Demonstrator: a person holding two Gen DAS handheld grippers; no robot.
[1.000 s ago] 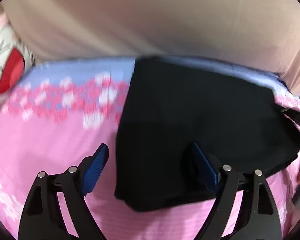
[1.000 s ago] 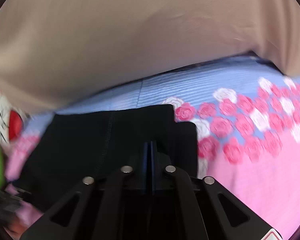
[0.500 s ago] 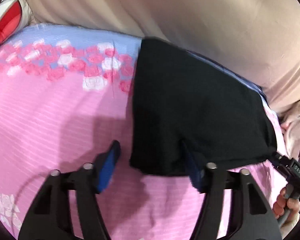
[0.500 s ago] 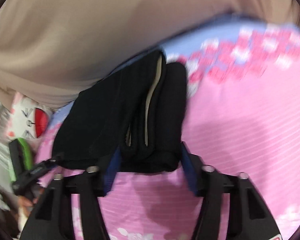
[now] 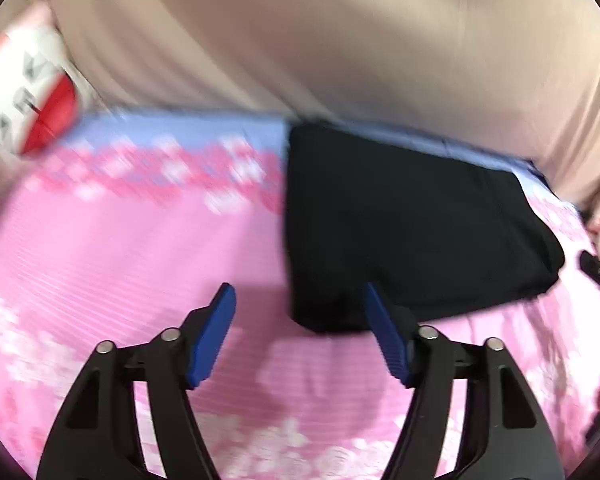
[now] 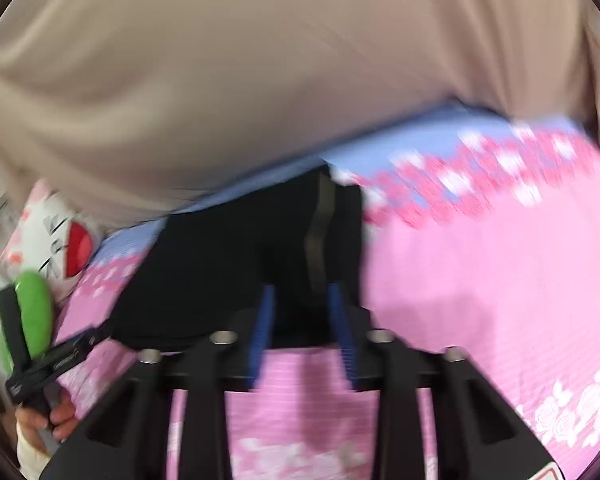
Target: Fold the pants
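Observation:
The black pants (image 5: 400, 232) lie folded into a flat rectangle on the pink rose-print bed sheet (image 5: 120, 248). My left gripper (image 5: 300, 300) is open, its jaws opening. The pants' near left corner shows between the blue pads (image 5: 216, 332), and nothing is gripped. In the right wrist view the pants (image 6: 228, 264) show a pale inner band along their right fold. My right gripper (image 6: 300, 300) has its jaws a narrow gap apart. The pants' near edge lies between its pads (image 6: 262, 332), and I see no pinch on it.
A beige fabric (image 5: 340, 40) rises behind the bed. A white and red cushion (image 6: 60, 240) lies at the far left. A hand (image 6: 56, 412) holds the left gripper's handle with a green part (image 6: 34, 312). The sheet (image 6: 480, 272) stretches right of the pants.
Both grippers have drawn back toward the pants' near edge. The left narrowed, then widened again. The right went from shut to open around the folded edge, then narrowed.

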